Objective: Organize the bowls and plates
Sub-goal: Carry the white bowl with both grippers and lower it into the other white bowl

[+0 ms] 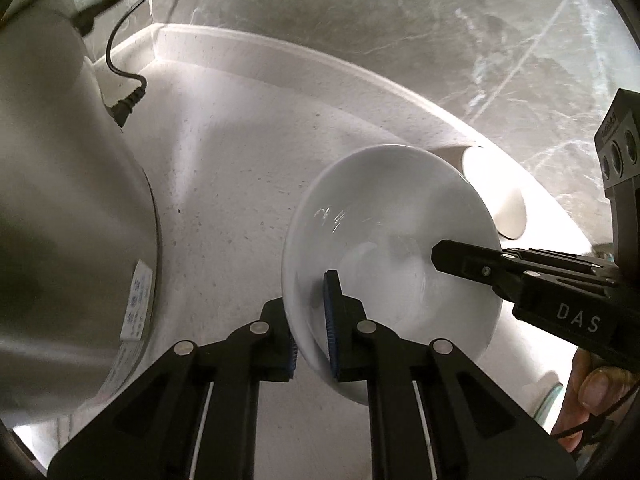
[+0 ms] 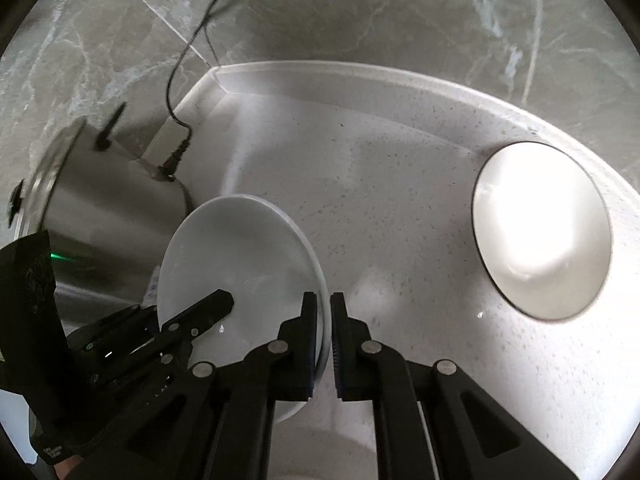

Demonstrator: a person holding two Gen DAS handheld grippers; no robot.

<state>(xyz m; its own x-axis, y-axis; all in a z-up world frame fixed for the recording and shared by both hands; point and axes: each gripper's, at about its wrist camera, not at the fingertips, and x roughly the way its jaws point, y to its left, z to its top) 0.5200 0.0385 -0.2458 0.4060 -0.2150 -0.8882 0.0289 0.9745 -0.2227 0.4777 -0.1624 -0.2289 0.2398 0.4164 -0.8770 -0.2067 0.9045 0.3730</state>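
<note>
A white plate hangs tilted a little above the speckled counter, gripped at two opposite edges. My left gripper is shut on its near rim, blue pads pressed to both faces. From the right, my right gripper reaches in with one finger lying over the plate's hollow. In the right wrist view the right gripper is shut on the right rim of the same plate, and the left gripper holds its lower left edge. A white bowl with a dark rim stands apart at the right, also visible behind the plate.
A large steel pot with a plugged-in black cable crowds the left side, close to the plate. The white counter ends at a raised lip against a grey marble wall. A person's hand holds the right gripper.
</note>
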